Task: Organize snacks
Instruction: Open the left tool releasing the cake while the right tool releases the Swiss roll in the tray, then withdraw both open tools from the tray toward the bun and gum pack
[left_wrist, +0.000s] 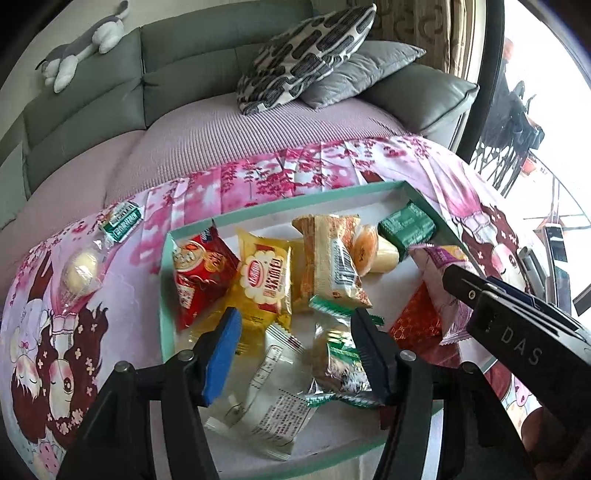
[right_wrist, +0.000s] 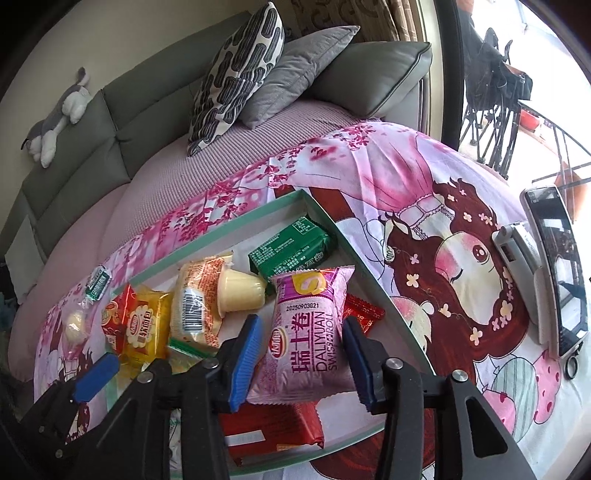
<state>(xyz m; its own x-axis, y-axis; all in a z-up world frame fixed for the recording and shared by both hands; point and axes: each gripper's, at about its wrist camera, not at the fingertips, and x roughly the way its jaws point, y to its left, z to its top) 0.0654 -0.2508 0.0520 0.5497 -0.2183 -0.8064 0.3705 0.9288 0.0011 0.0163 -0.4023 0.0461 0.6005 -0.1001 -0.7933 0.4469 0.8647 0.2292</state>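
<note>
**Gripping notes: soft snack packs in the tray**

Starting at the right gripper (right_wrist: 301, 354): fingers spread, blue pads either side of the pink Swiss roll pack (right_wrist: 308, 332), which lies between them. Cannot tell whether the pads touch the film. The pack lies inside the green-rimmed tray (right_wrist: 347, 236), toward its right edge, partly over a red wrapper (right_wrist: 364, 317).

Handling judgement: puffed pillow pack, light, soft cake inside, glossy film likely slippery. Take it across the middle of the body, not at the crimped ends; close gently, or the roll squashes.

Left gripper (left_wrist: 295, 350): fingers spread, nothing held, hovering over the near part of the tray above a clear-and-white wrapper (left_wrist: 273, 398) and a green-trimmed pack (left_wrist: 343, 365). Both look thin, crinkly and light; a pinch on the filled centre seems safer than on the loose seal.

Other tray contents: red pack (left_wrist: 199, 273), yellow pack (left_wrist: 264, 284), orange-beige pack (left_wrist: 332, 258), a jelly cup (right_wrist: 238, 291) lying on its side, green box (right_wrist: 291, 247) near the far right corner.

Outside the tray, beyond its left edge on the pink printed sheet (right_wrist: 388, 177): a small green packet (left_wrist: 122, 221) and a clear-wrapped round cake (left_wrist: 79, 275). My guess: these remain to be collected.

Pose: both tools point forward and downward over the tray, right beside left.
</note>
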